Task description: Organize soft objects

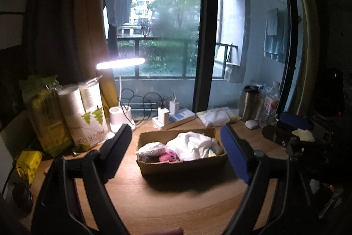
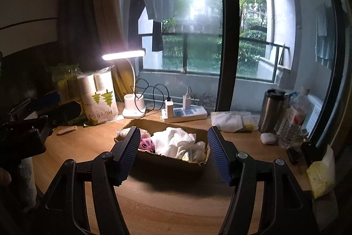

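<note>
A shallow cardboard box stands on the wooden desk. It holds a white cloth, a pink toy and other pale soft items. My left gripper is open and empty, a little in front of the box. My right gripper is open and empty, its fingers on either side of the box's near part. The right gripper also shows at the right edge of the left wrist view.
A lit desk lamp, a paper-cup pack, green bags, a power strip with chargers, a white packet, a steel mug, a water bottle and an earbud case line the back. A window is behind.
</note>
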`<state>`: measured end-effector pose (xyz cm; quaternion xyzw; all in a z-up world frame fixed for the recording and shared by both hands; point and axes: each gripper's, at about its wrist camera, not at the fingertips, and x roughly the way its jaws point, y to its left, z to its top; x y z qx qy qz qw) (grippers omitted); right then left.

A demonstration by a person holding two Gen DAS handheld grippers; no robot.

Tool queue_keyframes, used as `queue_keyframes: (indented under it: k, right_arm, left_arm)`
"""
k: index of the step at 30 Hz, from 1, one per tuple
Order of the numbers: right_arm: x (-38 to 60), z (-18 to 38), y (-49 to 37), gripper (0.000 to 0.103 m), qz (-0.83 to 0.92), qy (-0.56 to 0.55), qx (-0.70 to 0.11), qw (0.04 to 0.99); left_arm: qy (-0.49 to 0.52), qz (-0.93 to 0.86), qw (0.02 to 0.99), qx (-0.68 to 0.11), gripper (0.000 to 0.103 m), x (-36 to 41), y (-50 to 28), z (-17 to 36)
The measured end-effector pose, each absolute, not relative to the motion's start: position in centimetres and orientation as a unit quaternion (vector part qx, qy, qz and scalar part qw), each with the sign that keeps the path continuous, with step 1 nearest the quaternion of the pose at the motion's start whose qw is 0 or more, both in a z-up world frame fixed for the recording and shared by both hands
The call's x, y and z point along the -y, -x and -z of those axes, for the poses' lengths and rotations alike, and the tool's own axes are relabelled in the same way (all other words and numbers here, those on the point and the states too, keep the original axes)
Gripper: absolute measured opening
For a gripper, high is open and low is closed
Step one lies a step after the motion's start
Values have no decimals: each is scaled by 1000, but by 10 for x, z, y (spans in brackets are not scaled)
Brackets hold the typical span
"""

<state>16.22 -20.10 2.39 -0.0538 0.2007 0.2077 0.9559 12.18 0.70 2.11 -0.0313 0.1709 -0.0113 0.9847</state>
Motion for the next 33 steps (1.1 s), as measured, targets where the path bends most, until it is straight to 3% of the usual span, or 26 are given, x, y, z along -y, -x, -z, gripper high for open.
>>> queue_keyframes:
  k: [11, 33]
  right_arm:
    - [222, -50, -129, 67, -184, 42, -155, 970]
    - [218, -51, -125, 68, -186, 49, -156, 969]
  left_arm:
    - [24, 9, 991, -134, 84, 1, -94, -45]
    - [24, 5, 991, -135, 85, 0, -91, -47]
